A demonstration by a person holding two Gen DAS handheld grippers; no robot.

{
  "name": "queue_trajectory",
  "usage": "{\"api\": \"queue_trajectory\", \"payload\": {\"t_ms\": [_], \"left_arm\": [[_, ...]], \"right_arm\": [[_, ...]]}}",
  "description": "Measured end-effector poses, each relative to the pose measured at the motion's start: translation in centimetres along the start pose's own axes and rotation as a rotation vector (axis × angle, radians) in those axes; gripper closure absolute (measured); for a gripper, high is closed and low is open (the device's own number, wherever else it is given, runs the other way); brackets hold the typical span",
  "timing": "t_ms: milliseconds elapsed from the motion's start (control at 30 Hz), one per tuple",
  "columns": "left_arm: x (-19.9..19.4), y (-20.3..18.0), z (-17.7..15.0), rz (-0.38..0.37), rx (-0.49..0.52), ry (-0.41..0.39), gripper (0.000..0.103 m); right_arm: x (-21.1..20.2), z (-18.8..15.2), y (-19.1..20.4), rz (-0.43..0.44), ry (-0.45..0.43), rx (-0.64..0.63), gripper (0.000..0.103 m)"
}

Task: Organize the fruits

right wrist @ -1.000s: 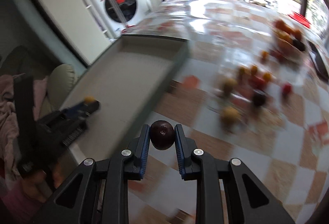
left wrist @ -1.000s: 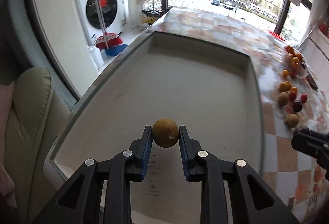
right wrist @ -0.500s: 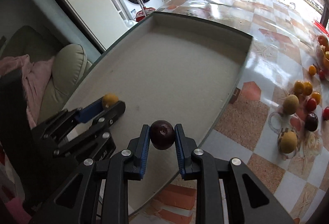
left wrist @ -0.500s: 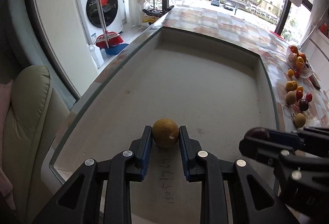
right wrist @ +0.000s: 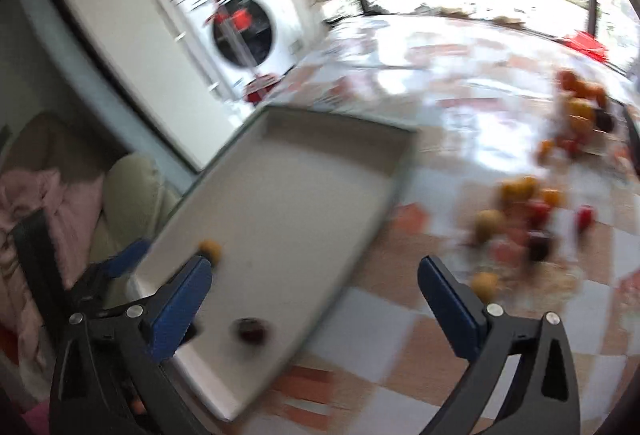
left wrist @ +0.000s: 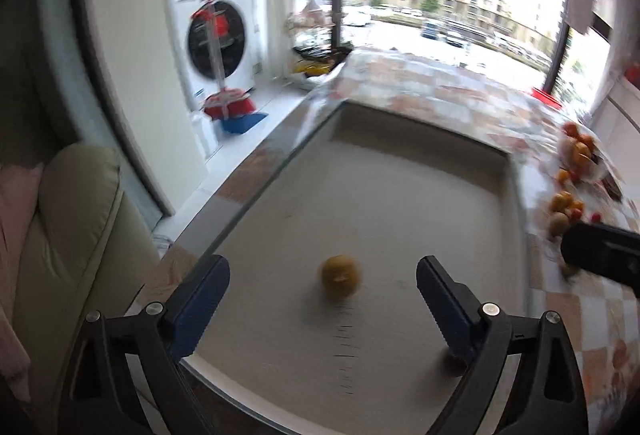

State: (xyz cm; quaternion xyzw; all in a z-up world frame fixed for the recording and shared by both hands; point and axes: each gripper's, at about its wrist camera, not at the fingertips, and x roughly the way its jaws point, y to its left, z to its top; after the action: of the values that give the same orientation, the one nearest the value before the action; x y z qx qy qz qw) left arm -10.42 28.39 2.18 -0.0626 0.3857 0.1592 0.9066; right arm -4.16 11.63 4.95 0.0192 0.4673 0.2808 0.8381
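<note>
Two fruits lie in my shallow grey tray point(right wrist: 280, 203): a round yellow-brown fruit point(left wrist: 340, 276) and a dark purple plum point(right wrist: 250, 330). My left tool point(left wrist: 322, 305) and right tool point(right wrist: 314, 309) have just sprung wide, holding nothing.

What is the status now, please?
Both grippers, left gripper and right gripper, just opened, nothing between pads. Yellow fruit and dark fruit in tray. Nothing in the way.

The checkered desk point(right wrist: 404, 327) carries a shallow grey tray point(right wrist: 392, 175) ahead-left of the right tongs point(right wrist: 314, 293), and a blurred scatter of loose fruits point(right wrist: 520, 219) directly on it ahead-right of them.
</note>
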Motion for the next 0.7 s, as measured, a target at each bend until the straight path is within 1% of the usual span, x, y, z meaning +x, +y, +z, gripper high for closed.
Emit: {"api": "queue_trajectory", "payload": {"t_ms": [100,200,233,300,333,367,433,467,500,533,600,633,667,700], "left_arm": [[-2.2,-3.5,0.3,-0.070,0.084,-0.034,0.008],[-4.3,-8.2,0.1,-0.157,0.172,-0.061,0.008],[-4.8,-10.5,-0.3,-0.204,0.206,-0.053,0.008],[-4.8,-13.3,-1.1,-0.257,0.241,-0.029,0.008],[-4.5,-15.5,-2.0,-0.279,0.271,-0.010,0.008],[-4.2,-17.0,-2.8,-0.285,0.295,0.000,0.008],[-3.0,-19.5,-4.2,-0.263,0.338,0.024,0.008],[-2.5,-20.3,-4.6,-0.256,0.349,0.037,0.008],[-1.7,-21.2,-5.1,-0.250,0.356,0.061,0.008],[-1.0,-21.1,-5.3,-0.247,0.354,0.079,0.008],[0.2,-21.6,-5.9,-0.239,0.347,0.124,0.008],[0.6,-21.7,-6.1,-0.239,0.335,0.137,0.005],[0.6,-21.4,-6.1,-0.242,0.306,0.127,0.003],[0.7,-21.4,-6.1,-0.240,0.295,0.134,0.003]], "right_arm": [[-1.8,-0.9,-3.7,-0.072,-0.025,0.063,0.000],[-3.4,-3.0,-9.1,-0.156,-0.018,0.172,0.000],[-3.9,-3.9,-10.9,-0.191,-0.013,0.208,0.000],[-4.8,-5.7,-14.1,-0.255,-0.004,0.264,0.000],[-4.9,-6.6,-15.3,-0.285,0.001,0.282,0.000],[-5.2,-7.4,-16.5,-0.318,0.005,0.300,0.000],[-5.9,-9.5,-18.9,-0.374,0.013,0.330,0.000],[-6.3,-10.3,-19.7,-0.395,0.012,0.334,0.000],[-6.9,-11.0,-20.0,-0.441,-0.010,0.308,0.000],[-7.1,-11.5,-20.2,-0.467,-0.009,0.294,0.000],[-7.3,-11.9,-20.0,-0.487,-0.020,0.260,0.000],[-7.3,-12.2,-19.8,-0.492,-0.026,0.244,0.000],[-7.4,-12.4,-19.7,-0.501,-0.028,0.231,0.000],[-7.4,-12.5,-19.6,-0.520,-0.031,0.213,0.000]]}}
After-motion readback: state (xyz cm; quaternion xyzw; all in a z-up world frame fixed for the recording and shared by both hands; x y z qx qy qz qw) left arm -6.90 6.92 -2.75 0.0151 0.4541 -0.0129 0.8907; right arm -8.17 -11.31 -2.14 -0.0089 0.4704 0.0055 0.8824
